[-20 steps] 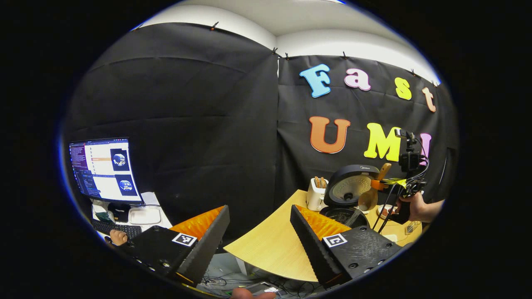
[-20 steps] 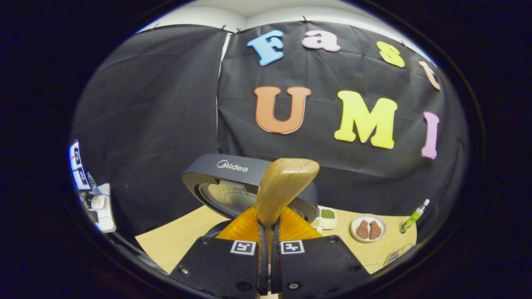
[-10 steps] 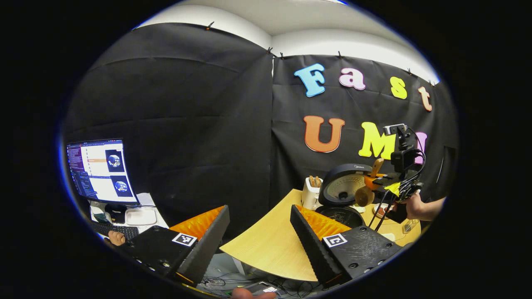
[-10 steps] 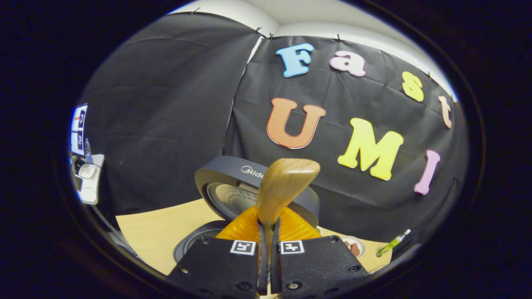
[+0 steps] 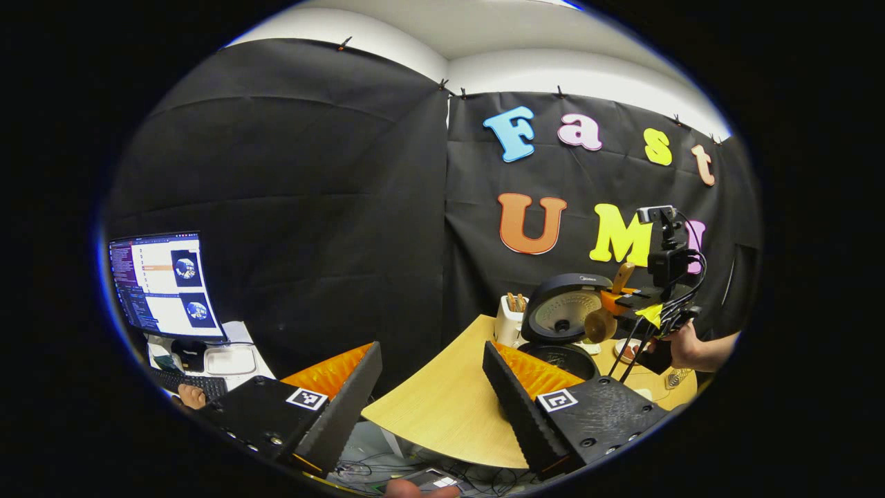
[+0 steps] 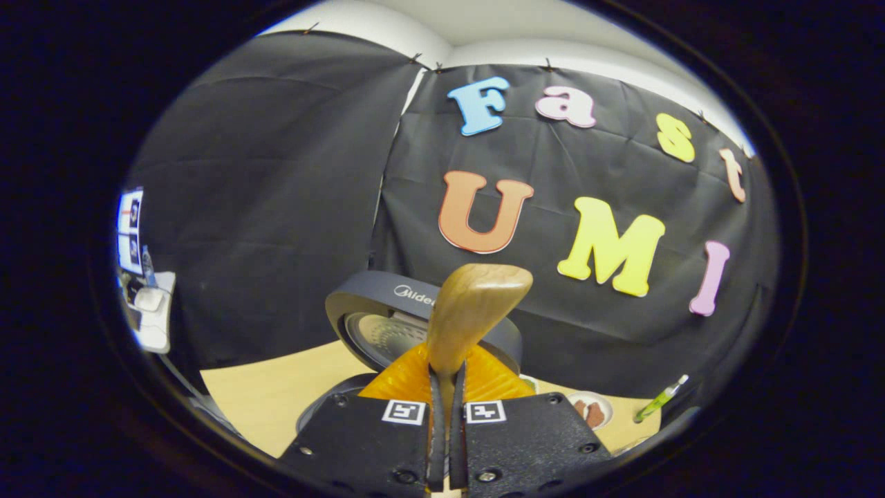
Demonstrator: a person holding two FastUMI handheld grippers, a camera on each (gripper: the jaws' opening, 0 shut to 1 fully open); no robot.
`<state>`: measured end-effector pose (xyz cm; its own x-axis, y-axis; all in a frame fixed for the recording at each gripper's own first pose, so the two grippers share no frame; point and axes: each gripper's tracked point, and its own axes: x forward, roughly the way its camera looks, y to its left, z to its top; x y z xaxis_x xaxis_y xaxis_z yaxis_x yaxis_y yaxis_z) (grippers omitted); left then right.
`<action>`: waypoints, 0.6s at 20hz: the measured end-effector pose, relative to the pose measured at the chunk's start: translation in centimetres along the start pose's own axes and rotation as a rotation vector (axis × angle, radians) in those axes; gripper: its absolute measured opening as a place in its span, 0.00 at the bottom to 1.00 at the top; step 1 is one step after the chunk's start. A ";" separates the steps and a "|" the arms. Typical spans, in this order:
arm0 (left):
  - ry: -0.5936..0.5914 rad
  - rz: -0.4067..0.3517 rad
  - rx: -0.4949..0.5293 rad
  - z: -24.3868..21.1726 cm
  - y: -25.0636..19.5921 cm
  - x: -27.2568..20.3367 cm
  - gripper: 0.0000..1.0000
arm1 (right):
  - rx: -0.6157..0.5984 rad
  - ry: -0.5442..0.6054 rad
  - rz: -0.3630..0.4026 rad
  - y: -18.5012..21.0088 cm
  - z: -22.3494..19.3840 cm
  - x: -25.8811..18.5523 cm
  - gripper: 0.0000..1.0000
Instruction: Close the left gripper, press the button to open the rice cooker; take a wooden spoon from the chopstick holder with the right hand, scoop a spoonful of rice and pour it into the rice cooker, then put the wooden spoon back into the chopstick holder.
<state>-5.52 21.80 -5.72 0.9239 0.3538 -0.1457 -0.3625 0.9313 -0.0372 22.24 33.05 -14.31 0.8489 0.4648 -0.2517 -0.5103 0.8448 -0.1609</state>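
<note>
In the left gripper view the rice cooker (image 5: 561, 319) stands on the table with its lid up and its pot (image 5: 561, 358) uncovered. A white chopstick holder (image 5: 509, 323) with sticks in it is just left of it. My left gripper (image 5: 429, 387) is open, near the table's front edge, with nothing between its fingers. Farther off, my right gripper (image 5: 626, 302) hangs above the pot, held by a hand (image 5: 683, 346). It is shut on the wooden spoon (image 5: 599, 325), whose bowl hangs in front of the lid. In the right gripper view the right gripper (image 6: 446, 387) pinches the spoon's handle (image 6: 477, 311) before the cooker's lid (image 6: 384, 325).
A small plate (image 6: 591, 409) of brown food and a green bottle (image 6: 660, 400) lie on the wooden table (image 6: 266, 394) to the right of the cooker. Off the table's left edge are a lit monitor (image 5: 162, 283), a keyboard (image 5: 190, 382) and a person's hand.
The right gripper has lifted and tilted with the spoon, so the plate and bottle slid to the lower right of its view. The left gripper stays open, drifting only slightly.
</note>
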 end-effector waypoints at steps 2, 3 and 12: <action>-0.002 -0.015 0.000 0.3 -0.9 0.1 0.95 | 0.101 -0.007 0.009 -0.6 0.9 -1.3 0.08; 0.000 -0.026 0.000 0.3 -1.4 0.1 0.95 | 0.147 -0.013 0.012 -1.1 1.3 -1.8 0.08; -0.015 -0.148 0.030 2.0 -9.7 0.3 0.95 | 0.439 -0.067 -0.008 -10.0 3.4 -9.6 0.08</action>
<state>-1.51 13.00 -3.46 0.9688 0.2133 -0.1263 -0.2184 0.9755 -0.0274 19.71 21.04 -7.05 0.8670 0.4619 -0.1869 -0.4094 0.8741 0.2614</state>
